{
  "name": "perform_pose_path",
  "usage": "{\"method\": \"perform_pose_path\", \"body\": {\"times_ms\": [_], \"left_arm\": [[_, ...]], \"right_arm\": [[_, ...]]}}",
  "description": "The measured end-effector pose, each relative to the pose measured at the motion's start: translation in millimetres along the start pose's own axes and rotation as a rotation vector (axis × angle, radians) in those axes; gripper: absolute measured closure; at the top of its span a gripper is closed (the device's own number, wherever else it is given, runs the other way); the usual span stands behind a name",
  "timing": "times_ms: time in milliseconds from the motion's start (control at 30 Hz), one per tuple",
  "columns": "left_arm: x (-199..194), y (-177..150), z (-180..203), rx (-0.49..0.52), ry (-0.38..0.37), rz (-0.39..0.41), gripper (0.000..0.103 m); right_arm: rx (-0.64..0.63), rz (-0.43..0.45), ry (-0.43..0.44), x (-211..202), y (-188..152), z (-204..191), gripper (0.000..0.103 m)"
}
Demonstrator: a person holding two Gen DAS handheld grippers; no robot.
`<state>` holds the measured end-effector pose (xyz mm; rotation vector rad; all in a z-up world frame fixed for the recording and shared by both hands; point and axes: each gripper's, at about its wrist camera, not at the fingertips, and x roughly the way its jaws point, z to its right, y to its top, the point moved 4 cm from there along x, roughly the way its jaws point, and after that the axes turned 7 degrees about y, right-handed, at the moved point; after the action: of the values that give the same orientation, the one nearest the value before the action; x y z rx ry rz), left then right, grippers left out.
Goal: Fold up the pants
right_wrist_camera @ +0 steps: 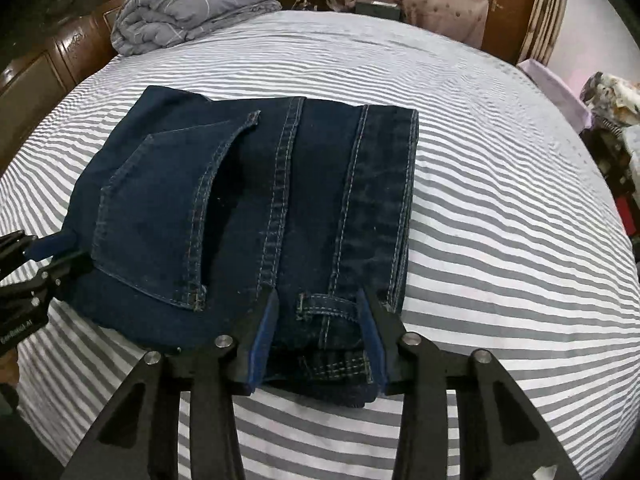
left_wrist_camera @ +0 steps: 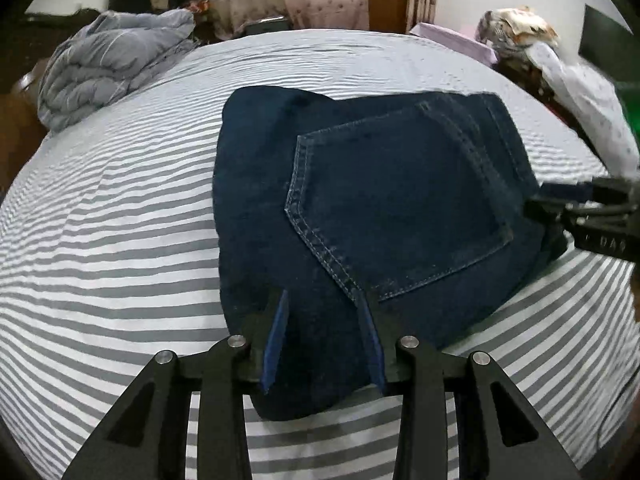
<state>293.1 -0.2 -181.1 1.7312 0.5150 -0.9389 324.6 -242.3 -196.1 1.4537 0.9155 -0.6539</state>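
Note:
Dark blue jeans (left_wrist_camera: 380, 200) lie folded into a compact stack on the striped bed, back pocket facing up. My left gripper (left_wrist_camera: 324, 300) is open, its blue-padded fingers over the near edge of the stack. In the right wrist view the jeans (right_wrist_camera: 248, 208) show the pocket, seams and waistband. My right gripper (right_wrist_camera: 318, 300) is open, its fingers either side of a belt loop (right_wrist_camera: 326, 307) at the waistband end. Each gripper shows in the other's view: the right one at the right edge (left_wrist_camera: 588, 216), the left one at the left edge (right_wrist_camera: 36, 264).
The bed has a grey-and-white striped sheet (left_wrist_camera: 120, 240). A folded grey duvet (right_wrist_camera: 192, 8) lies at the far left corner. Clothes are piled on furniture at the right (left_wrist_camera: 560, 72). A wooden headboard (right_wrist_camera: 48, 68) runs along the left. A curtain and door stand behind.

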Motion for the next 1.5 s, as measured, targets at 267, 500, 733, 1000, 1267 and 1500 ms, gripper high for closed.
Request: {"method": "perform_pose_path", "body": {"times_ms": [267,500,733,1000,1267,1500], "left_arm": [[10,0,2,-0.028,0.042,-0.012,0.065],[12,3,6,-0.048,0.097,-0.036,0.064],[14,11,3,-0.099,0.121,-0.084,0.061],[-45,12,-4,-0.154,0.178,-0.071,0.050],[-126,-19,-20,-0.234,0.260,0.016,0.039],[-179,-39,-16,-0.252,0.285,0.069,0.037]], "right_arm": [[0.042,0.005,-0.004,7,3,0,0.065],[0.053,0.008,-0.022,11,3,-2,0.064],[0.072,-0.039,-0.056,14,15,-8,0.058],[0.167,0.057,0.003,-44,32,-32,0.037],[0.081,0.172,-0.076,-126,-12,-83,0.017],[0.178,0.262,-0.059,-177,-44,-93,0.008]]}}
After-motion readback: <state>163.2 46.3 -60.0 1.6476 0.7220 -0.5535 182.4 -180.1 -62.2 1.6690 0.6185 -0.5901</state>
